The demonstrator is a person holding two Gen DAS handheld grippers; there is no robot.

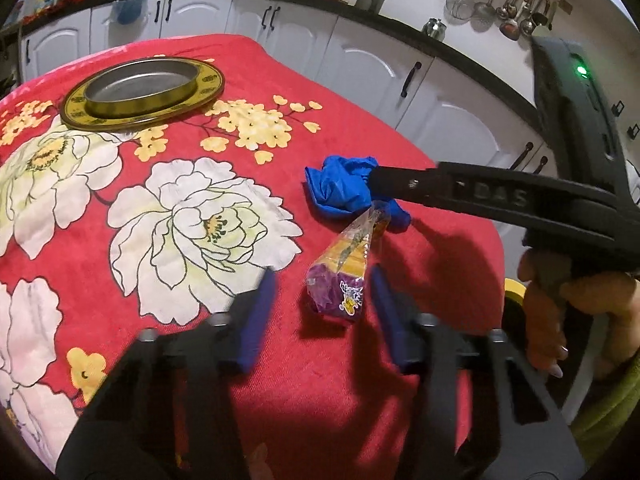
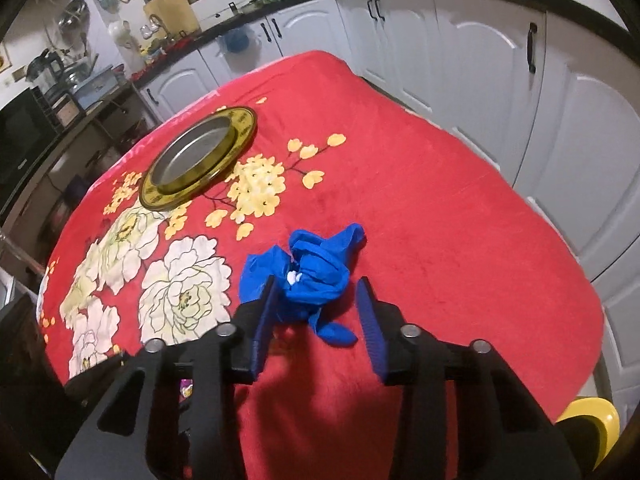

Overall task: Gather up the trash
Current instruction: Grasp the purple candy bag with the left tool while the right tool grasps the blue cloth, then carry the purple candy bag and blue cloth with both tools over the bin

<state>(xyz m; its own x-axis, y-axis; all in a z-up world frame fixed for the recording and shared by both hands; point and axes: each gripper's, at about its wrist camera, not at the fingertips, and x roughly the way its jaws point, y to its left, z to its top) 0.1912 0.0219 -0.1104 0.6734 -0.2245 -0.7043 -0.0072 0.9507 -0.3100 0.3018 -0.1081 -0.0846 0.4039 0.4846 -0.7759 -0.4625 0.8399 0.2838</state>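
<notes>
Left tongs (image 1: 322,308) open astride the snack wrapper (image 1: 342,276); right tongs (image 2: 318,312) open astride the blue glove (image 2: 308,276).

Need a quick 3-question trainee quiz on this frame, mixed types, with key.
1. True or false: the blue crumpled bag lies inside the metal tin.
2. Which item sits between the fingers of the left gripper? A) snack wrapper B) yellow bowl C) ladle
3. Fill in: the right gripper has its fingers on either side of the ____.

Key:
1. False. It lies on the red floral cloth, apart from the tin.
2. A
3. blue crumpled bag
</notes>
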